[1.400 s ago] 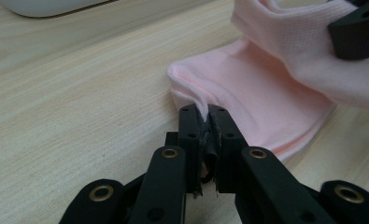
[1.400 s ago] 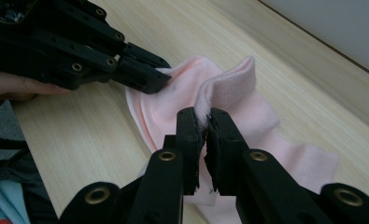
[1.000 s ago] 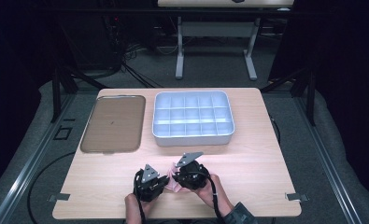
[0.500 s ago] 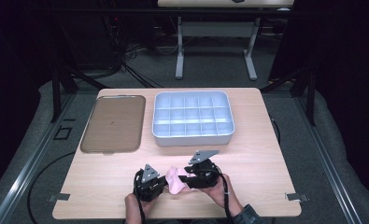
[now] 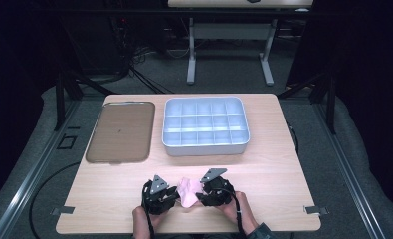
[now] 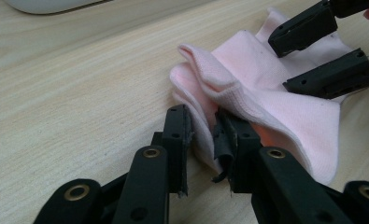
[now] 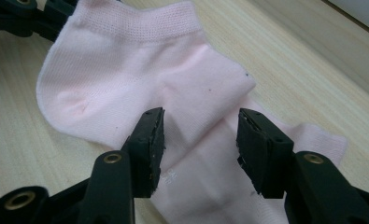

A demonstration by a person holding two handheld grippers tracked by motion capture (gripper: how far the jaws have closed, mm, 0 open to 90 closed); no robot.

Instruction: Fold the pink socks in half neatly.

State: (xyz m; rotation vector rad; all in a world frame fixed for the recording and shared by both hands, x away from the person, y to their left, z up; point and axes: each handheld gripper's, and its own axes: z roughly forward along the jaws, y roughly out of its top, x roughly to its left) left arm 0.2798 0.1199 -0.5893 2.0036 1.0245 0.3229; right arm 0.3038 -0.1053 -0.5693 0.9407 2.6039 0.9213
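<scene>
While the pink sock [image 7: 140, 79] lies crumpled at the table's [image 5: 283, 164] near edge, left gripper [image 6: 202, 140] pinches its cuff, seemingly gripped. Right gripper [image 7: 198, 140] stands wide over the fold; close low, catching one layer.

A wooden table [image 5: 273, 164] bears a brown tray [image 5: 120, 131], compartment bin [image 5: 205, 126], and pink sock [image 5: 188, 191].

Pale pink sock [image 7: 140, 79]; black grippers; tray [image 5: 120, 130] brownish, perhaps smoked.
</scene>
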